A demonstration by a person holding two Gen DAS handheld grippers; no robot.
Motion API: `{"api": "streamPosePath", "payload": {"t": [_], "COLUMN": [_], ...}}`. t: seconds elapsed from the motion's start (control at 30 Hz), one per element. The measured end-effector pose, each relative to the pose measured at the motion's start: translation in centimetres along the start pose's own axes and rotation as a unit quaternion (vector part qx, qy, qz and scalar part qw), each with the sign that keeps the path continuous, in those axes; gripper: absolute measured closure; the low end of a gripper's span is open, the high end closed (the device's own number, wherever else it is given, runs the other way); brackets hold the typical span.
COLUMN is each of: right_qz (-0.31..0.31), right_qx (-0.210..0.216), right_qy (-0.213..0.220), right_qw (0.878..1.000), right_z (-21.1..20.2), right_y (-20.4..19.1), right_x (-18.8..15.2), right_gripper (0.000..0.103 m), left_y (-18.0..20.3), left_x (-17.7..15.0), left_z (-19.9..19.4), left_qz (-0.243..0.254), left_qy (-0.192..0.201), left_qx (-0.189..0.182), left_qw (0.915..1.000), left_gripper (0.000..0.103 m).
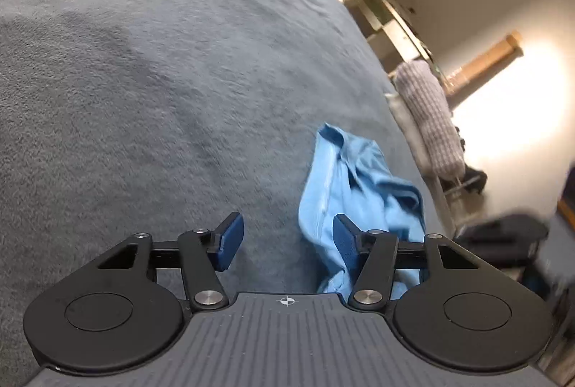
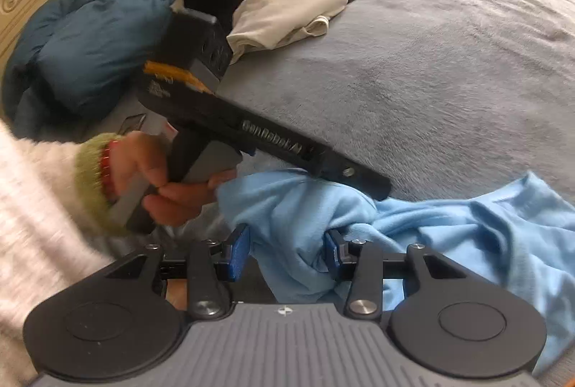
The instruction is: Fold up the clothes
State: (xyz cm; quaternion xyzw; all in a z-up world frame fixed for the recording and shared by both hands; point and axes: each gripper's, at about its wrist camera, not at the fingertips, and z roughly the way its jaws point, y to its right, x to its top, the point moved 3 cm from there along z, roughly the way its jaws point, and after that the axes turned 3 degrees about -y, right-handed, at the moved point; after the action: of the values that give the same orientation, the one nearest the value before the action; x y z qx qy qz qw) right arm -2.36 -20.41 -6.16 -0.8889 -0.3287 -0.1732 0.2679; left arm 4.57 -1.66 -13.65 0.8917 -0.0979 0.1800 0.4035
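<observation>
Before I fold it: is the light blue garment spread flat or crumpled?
Crumpled: the light blue garment lies bunched in twisted wrinkles on the grey blanket.

The light blue garment (image 2: 449, 228) runs off the right edge of the right wrist view; its full outline cannot be determined. In the left wrist view, its lower portion is hidden behind the left gripper (image 1: 284, 239). Right side of that frame: a dark object (image 1: 503, 236) is motion-blurred and unidentifiable, and glare washes out the floor (image 1: 510, 106). Lower left of the right wrist view: the white sleeve (image 2: 32, 200) is blurred and cut off.
</observation>
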Motion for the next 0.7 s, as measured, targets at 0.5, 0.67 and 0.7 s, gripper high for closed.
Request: {"api": "streamPosePath", "payload": {"t": [0.5,0.67,0.7], "right_qz": [0.028,0.07,0.086], "right_qx": [-0.097,-0.183,-0.198], "right_qy": [-0.019,-0.006,0.004], "right_qw": [0.995,0.981,0.976], "right_z": [0.1,0.4,-0.1], "right_y": [5.3,7.7,8.2], "right_x": [1.0,0.6,0.7], "right_gripper": [0.058,0.06,0.06], "left_y": [1.9,2.9,3.2], "left_x": [-2.5,-3.5,-3.7], "left_z": [-1.7,-1.6,-1.3], "left_qz": [0.049,0.082,0.092], "left_qy": [-0.029,-0.049,-0.056], "left_qx": [-0.03,-0.054,-0.054], "left_qw": [0.9979,0.994,0.9927], "left_gripper": [0.04,0.033,0.033]}}
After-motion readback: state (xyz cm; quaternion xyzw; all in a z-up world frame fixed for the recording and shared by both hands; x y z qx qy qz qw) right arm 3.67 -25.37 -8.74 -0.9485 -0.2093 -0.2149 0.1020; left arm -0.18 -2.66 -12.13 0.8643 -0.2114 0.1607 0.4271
